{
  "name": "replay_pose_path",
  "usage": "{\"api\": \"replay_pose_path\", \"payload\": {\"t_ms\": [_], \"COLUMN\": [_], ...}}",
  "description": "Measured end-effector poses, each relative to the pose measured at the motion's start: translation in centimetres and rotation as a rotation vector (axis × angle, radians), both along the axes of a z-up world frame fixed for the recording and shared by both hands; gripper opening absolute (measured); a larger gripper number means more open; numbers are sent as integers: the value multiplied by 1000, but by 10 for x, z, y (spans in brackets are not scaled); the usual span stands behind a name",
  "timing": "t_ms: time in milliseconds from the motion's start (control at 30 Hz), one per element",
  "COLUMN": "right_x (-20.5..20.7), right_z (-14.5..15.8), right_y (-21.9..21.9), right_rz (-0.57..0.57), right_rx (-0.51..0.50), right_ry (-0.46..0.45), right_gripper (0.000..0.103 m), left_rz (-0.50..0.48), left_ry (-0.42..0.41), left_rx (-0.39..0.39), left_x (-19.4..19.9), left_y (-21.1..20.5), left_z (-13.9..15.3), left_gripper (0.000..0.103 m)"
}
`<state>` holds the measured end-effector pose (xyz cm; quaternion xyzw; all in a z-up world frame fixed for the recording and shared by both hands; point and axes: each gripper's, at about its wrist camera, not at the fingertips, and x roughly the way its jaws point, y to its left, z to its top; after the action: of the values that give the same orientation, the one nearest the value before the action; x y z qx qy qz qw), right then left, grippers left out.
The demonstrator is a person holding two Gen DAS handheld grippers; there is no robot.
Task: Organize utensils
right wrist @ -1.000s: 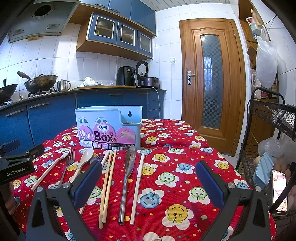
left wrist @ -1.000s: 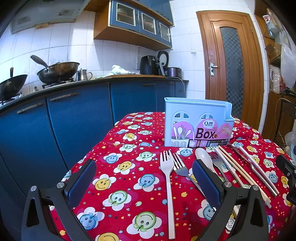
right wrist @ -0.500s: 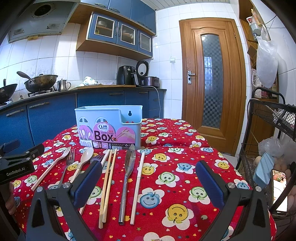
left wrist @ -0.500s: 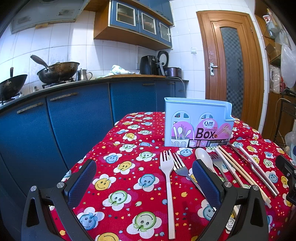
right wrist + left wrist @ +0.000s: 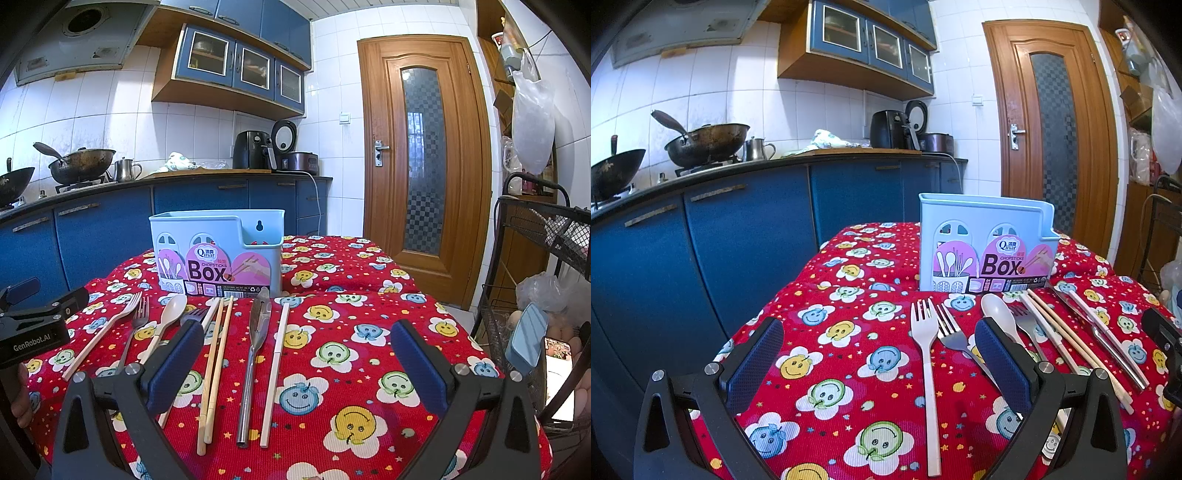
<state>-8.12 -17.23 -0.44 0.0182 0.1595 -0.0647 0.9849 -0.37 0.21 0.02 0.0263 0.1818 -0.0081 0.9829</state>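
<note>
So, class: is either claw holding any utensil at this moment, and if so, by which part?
Nothing is held. The left claw and the right claw are both open over the tablecloth; the white fork and chopsticks lie untouched.

Right finger of the left gripper point(image 5: 879, 363) sits in front of the white spoon point(image 5: 996, 313), so its handle is mostly hidden, same for the steel fork point(image 5: 951, 334) beside it; in the right wrist view the blue finger pad point(image 5: 176, 367) covers the dark fork point(image 5: 194, 315) below its tines; can't see inside the chopsticks box point(image 5: 218, 251) from either camera; small print on its label is unreadable.
</note>
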Motion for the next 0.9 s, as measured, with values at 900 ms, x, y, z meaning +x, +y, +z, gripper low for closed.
{"api": "replay_pose_path", "payload": {"t_ms": [900], "right_x": [26], "right_z": [22], "right_y": [-6], "right_rz": [86], "right_rx": [-25], "right_ry": [225], "right_gripper": [103], "left_rz": [-32], "left_ry": [202], "left_rx": [77], "left_x": [30], "left_y": [7], "left_z": [19], "left_gripper": [103]}}
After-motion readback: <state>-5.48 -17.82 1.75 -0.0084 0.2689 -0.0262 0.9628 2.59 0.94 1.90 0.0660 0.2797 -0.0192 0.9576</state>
